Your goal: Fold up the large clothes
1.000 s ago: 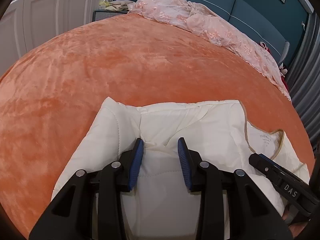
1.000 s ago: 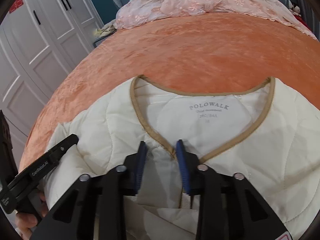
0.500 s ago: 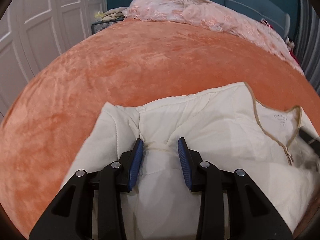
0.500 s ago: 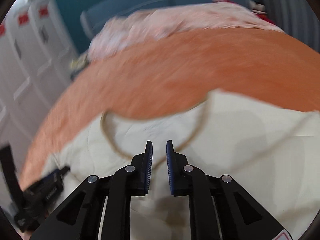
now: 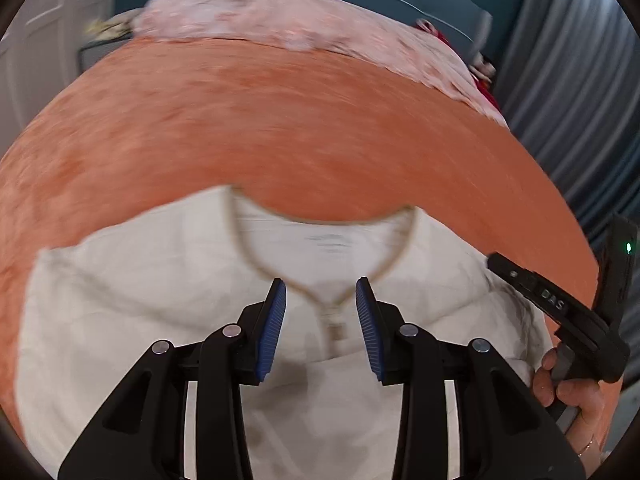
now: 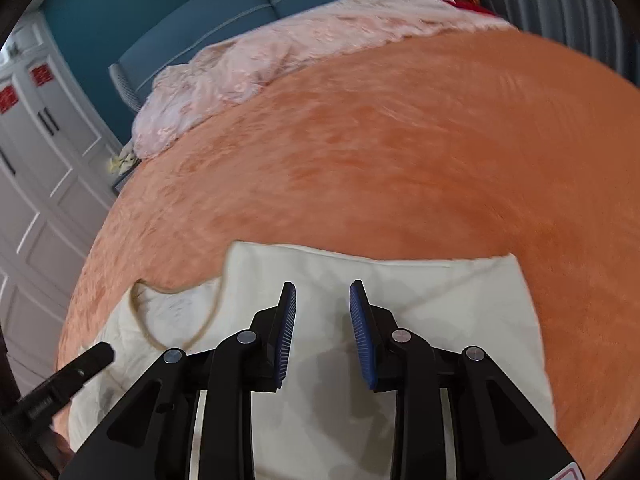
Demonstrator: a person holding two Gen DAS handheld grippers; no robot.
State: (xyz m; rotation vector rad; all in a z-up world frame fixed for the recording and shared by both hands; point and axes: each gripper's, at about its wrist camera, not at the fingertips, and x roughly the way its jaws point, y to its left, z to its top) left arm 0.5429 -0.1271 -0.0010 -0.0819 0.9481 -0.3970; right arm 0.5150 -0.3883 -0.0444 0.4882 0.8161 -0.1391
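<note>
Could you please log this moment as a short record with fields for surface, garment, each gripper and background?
surface: orange blanket over the bed
garment: cream jacket with tan-trimmed neckline, lying flat on the blanket
left gripper: open, above the base of the neckline, holding nothing
right gripper: open, above a plain panel of the jacket, holding nothing
background: pink lace cloth along the far edge; blue headboard; white wardrobe
image quality: left view motion-blurred

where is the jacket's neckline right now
In the left wrist view the tan-trimmed neckline lies just ahead of the open left gripper, on the orange blanket; in the right wrist view it lies lower left.
</note>
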